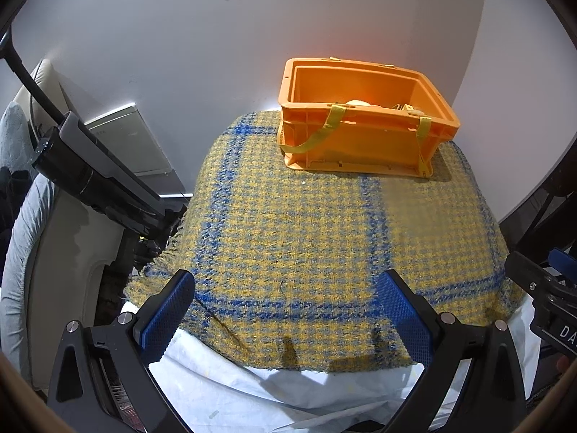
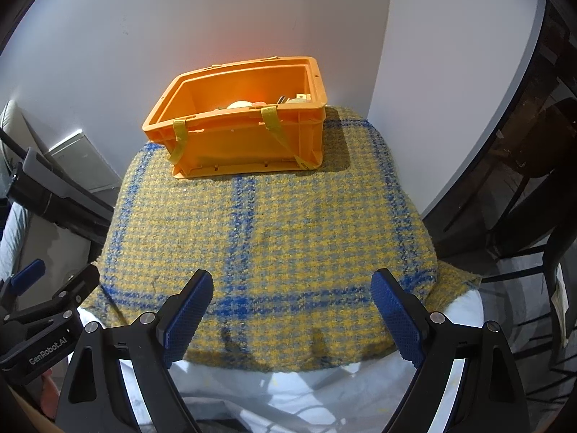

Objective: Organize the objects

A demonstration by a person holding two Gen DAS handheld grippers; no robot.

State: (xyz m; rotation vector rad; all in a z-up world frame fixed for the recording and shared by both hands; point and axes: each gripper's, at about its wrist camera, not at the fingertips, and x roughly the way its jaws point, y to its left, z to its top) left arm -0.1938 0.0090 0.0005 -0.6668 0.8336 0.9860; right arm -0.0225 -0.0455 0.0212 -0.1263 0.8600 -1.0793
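Observation:
An orange plastic crate (image 1: 364, 137) with yellow straps stands at the far end of a table covered by a yellow and blue checked cloth (image 1: 317, 238). It also shows in the right wrist view (image 2: 245, 133). Pale objects (image 2: 241, 104) lie inside it, mostly hidden by the wall. My left gripper (image 1: 288, 310) is open and empty above the near edge of the cloth. My right gripper (image 2: 294, 310) is open and empty above the same edge, to the right of the left one. Both are well short of the crate.
A white wall (image 1: 202, 36) backs the table. A black and grey device (image 1: 97, 176) leans at the left, with a white panel (image 1: 133, 140) behind it. White sheeting (image 2: 288, 397) hangs below the cloth. Dark furniture (image 2: 523, 180) stands at the right.

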